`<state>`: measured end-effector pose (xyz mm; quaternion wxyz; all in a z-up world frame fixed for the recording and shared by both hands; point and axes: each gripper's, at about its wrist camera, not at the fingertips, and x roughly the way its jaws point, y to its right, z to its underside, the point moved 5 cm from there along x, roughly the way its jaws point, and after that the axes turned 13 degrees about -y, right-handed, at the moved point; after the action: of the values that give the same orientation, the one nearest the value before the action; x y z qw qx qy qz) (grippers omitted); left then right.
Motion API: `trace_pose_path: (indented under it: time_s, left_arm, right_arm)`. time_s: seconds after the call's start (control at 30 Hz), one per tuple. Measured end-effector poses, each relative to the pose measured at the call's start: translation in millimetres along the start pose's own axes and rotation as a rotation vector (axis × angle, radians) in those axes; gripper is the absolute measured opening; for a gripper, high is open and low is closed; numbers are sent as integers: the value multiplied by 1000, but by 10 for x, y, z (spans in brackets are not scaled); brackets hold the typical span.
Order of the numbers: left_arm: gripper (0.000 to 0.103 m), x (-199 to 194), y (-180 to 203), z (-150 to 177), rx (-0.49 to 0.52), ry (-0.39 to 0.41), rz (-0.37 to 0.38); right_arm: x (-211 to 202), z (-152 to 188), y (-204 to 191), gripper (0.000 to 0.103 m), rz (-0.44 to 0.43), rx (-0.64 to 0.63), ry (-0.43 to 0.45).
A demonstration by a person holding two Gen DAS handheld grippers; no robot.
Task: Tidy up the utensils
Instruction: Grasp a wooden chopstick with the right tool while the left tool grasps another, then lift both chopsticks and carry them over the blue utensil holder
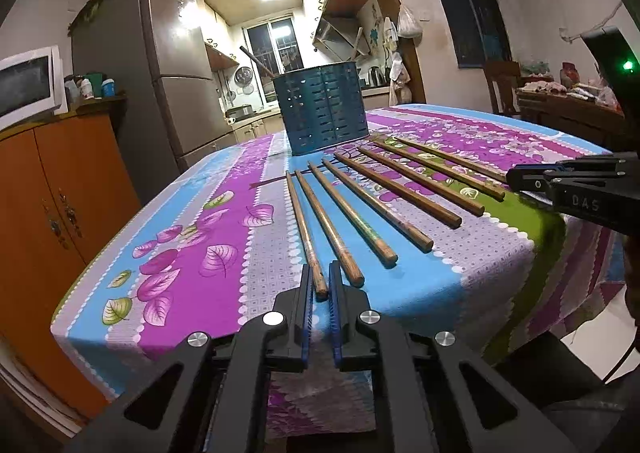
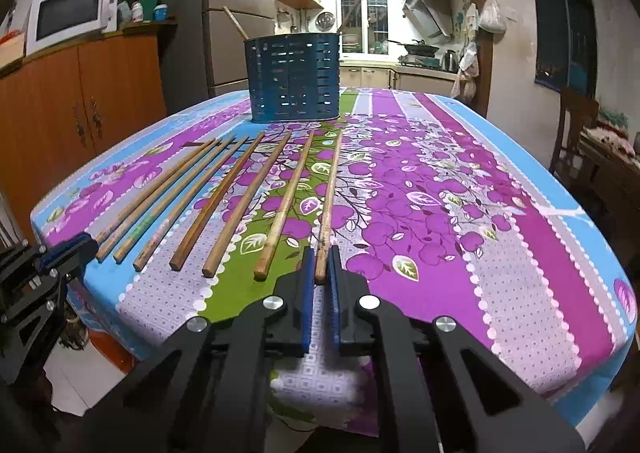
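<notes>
At the near edge of the table, the left gripper [image 1: 321, 285] has its blue-padded fingers set narrowly either side of the butt end of the leftmost chopstick [image 1: 305, 234], though whether they pinch it I cannot tell. The right gripper [image 2: 321, 267] stands likewise about the rightmost chopstick [image 2: 329, 203]. Between these two, six more chopsticks [image 2: 236, 201] lie fanned on the floral tablecloth [image 2: 460, 213], tips pointing away. Beyond them stands the blue slotted utensil holder [image 2: 295, 79]; the right wrist view shows two wooden handles rising from it, the left only one.
</notes>
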<state>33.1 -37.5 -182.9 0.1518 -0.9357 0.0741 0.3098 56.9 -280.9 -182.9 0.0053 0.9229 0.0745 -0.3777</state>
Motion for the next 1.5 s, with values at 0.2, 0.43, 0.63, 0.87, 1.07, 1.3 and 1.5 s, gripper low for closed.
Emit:
trace_pose_path:
  time_s: [0.2, 0.43, 0.63, 0.87, 1.07, 1.3, 1.5]
  left_arm:
    - [8, 2, -39, -6, -29, -1, 25]
    - [7, -15, -267, -37, -122, -3, 20]
    - [7, -190, -356, -170, -139, 38, 27]
    - [7, -473, -448, -455, -132, 98, 41]
    - [7, -723, -580, -763, -138, 144, 60]
    - [7, -873, -702, -933, -144, 185, 58]
    - [7, -848, -704, -911, -148, 171, 71]
  right_arm:
    - [-9, 4, 6, 4, 3, 19, 2]
    - [-51, -33, 24, 5, -1, 31, 9]
    - [-207, -154, 18, 5, 9, 6, 48]
    - [-546, -390, 11, 5, 34, -46, 131]
    - [-694, -574, 58, 5, 9, -41, 115]
    - [-581, -529, 171, 5, -37, 16, -55]
    - [-748, -563, 167, 5, -61, 19, -29]
